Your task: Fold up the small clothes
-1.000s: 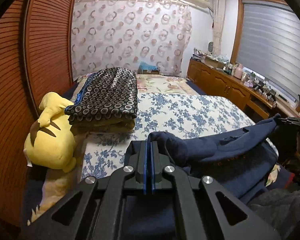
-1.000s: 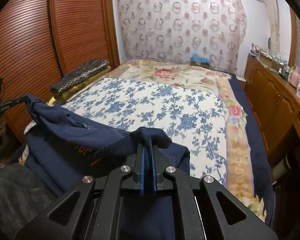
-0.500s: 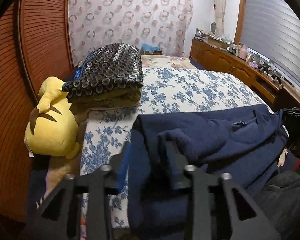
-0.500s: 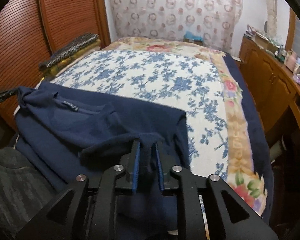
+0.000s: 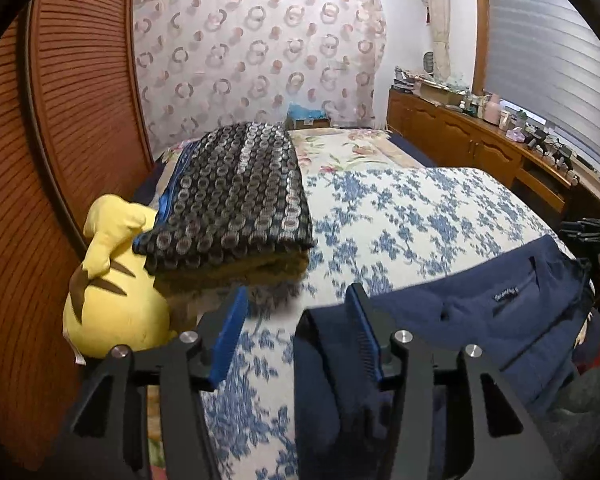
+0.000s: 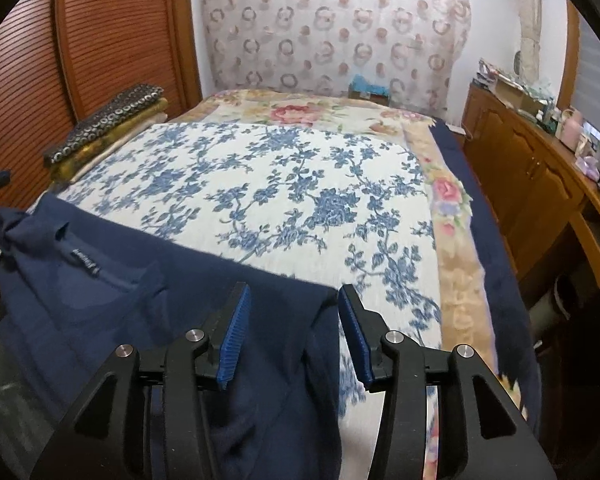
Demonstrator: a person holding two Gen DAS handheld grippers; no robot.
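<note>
**Navy shirt lying on the bed, both grippers opened**

The navy shirt (image 6: 112, 280) is lying on the near edge of the bed (image 6: 284, 184), on the cover with blue flowers. Its neck opening with a small label is facing up, and the cloth is spreading flat between the two grippers, with part of it hanging over the bed edge.

The left gripper (image 5: 298, 320) is standing over one end of the shirt. Its jaws have just been opening and are now moderately apart; the shirt edge is lying against the right finger, while the left finger is over the bare cover. The pads are not pressing the cloth.

The right gripper (image 6: 294, 322) is standing over the other end. Its jaws have also just been opening to a medium gap; the shirt corner is lying loose between them, not being squeezed.

Farther on the left side of the bed, a folded dark patterned blanket (image 5: 236, 196) is resting beside a yellow plush toy (image 5: 112, 292). A wooden cabinet (image 6: 532, 176) is standing along the right wall.
</note>
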